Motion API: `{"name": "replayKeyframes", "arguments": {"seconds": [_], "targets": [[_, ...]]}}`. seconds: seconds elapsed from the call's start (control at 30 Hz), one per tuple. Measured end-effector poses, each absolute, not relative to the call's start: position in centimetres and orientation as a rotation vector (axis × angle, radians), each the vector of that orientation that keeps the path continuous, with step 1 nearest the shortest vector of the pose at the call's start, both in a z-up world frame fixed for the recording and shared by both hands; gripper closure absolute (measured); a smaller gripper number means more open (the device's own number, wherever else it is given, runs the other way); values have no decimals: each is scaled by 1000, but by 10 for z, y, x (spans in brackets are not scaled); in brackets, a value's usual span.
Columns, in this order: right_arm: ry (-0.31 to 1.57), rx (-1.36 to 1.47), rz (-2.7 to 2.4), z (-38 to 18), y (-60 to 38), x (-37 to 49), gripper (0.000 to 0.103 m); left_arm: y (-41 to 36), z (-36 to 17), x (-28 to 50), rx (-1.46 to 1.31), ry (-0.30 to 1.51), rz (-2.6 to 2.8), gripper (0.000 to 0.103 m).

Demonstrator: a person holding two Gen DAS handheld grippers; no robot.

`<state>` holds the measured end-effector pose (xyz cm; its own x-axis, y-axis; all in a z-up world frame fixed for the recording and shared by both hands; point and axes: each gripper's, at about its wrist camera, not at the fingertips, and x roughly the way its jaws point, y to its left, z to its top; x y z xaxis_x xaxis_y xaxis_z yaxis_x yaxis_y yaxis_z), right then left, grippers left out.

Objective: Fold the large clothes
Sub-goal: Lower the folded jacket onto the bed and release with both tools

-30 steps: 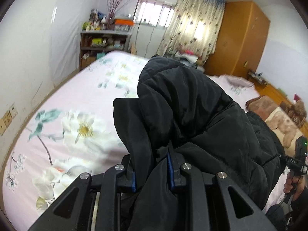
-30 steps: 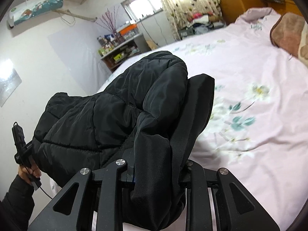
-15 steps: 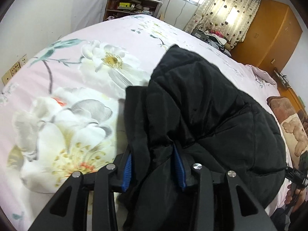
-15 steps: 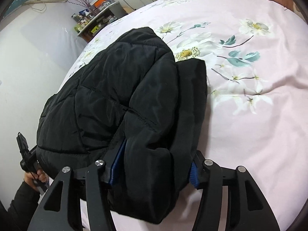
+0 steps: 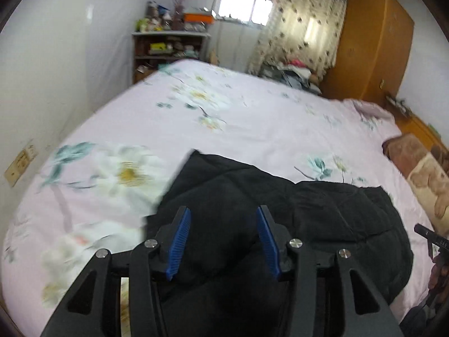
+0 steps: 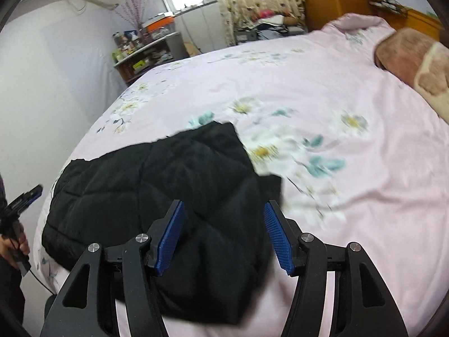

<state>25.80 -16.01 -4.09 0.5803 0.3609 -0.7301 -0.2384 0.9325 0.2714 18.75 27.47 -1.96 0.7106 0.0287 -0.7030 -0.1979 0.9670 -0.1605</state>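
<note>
Left tongs (image 5: 223,238) opening, right tongs (image 6: 224,236) spread, both gripping nothing, black jacket (image 6: 168,185) near bed (image 6: 350,168) edge

Left wrist view: the near part of the black jacket (image 5: 322,219) is hidden behind the left tool (image 5: 223,241) and cut off by the bottom edge. The floral bedsheet (image 5: 266,129) is motion-blurred, most heavily at lower left. At the right edge, the right tool (image 5: 432,238) and the hand (image 5: 439,275) holding it are cut off.

Right wrist view: the jacket's (image 6: 157,179) near hem lies partly behind the right tool (image 6: 224,237). The flower print at frame centre is smeared. Items on the shelf (image 6: 140,53), upper left, are too small to identify. A brown pillow (image 6: 415,64) runs off the right edge.
</note>
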Motion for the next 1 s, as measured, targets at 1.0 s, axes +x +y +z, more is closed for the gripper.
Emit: {"name": "replayKeyframes", "arguments": {"seconds": [1.0], "targets": [[884,58,308,-42,-146,248,43,251,-11,171,-224,787,182,46]]}}
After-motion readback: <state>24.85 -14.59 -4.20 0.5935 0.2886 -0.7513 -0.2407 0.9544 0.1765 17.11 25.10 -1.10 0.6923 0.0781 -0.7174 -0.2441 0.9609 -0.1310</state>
